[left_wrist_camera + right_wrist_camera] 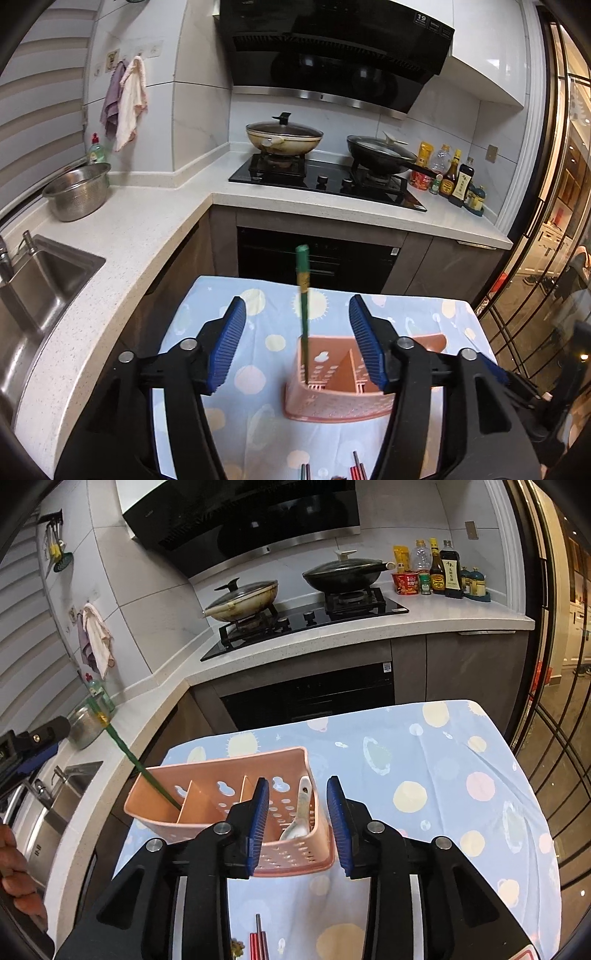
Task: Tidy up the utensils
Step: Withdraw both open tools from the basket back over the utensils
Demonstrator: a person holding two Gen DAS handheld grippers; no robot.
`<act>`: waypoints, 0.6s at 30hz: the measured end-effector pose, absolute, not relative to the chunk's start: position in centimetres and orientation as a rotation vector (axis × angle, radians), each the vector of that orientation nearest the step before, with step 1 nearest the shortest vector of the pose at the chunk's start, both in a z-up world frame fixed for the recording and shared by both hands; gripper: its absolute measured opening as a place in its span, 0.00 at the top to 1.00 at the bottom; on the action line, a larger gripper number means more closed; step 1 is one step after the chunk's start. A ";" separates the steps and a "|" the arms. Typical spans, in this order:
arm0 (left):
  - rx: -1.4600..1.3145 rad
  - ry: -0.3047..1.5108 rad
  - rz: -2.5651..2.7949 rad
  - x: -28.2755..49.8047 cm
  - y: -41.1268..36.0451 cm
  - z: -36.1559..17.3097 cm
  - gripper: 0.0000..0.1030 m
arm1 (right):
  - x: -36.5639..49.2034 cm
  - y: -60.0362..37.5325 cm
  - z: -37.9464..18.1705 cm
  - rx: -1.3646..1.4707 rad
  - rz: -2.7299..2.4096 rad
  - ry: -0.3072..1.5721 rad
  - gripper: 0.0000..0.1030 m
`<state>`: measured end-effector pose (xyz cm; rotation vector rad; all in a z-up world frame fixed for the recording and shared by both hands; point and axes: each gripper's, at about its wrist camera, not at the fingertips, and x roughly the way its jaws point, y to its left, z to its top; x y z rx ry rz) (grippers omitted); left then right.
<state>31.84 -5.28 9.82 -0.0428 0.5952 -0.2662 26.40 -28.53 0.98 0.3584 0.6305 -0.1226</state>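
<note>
Perforated pink plastic caddy (295, 856), printed cloth table cover (443, 775), possibly ceramic glossy spoon (297, 819)

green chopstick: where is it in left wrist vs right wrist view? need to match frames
Left wrist: the green chopstick stands near centre, between the open fingers, lower end in the pink caddy.
Right wrist: the green chopstick leans at left, lower end in the pink caddy's leftmost compartment.
Shared landmark: the cream lidded pan on the stove.

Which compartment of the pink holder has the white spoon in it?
The right-end compartment of the pink holder holds the white spoon. The left-end one holds the green chopstick; the middle one looks empty.
</note>
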 end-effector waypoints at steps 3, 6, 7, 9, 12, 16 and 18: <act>-0.028 0.586 -0.237 30.2 -4.3 9.7 0.32 | 23.6 -28.5 1.4 0.361 -0.123 0.618 0.60; -0.011 0.593 -0.206 28.1 -3.5 9.4 0.30 | 20.6 -27.9 1.4 0.338 -0.132 0.624 0.59; -0.003 0.600 -0.198 27.3 -3.3 9.2 0.29 | 19.7 -27.7 1.3 0.337 -0.130 0.629 0.59; 0.020 0.616 -0.179 25.8 -3.0 8.5 0.28 | 17.7 -27.0 0.8 0.339 -0.118 0.649 0.58; 0.067 0.648 -0.144 23.3 -2.7 7.0 0.26 | 14.8 -25.7 -0.2 0.346 -0.099 0.685 0.58; 0.086 0.707 -0.152 20.1 -2.0 4.7 0.23 | 11.2 -23.7 -1.9 0.333 -0.080 0.737 0.58; 0.093 0.743 -0.154 18.5 -1.6 3.2 0.23 | 9.5 -22.7 -3.0 0.331 -0.063 0.769 0.58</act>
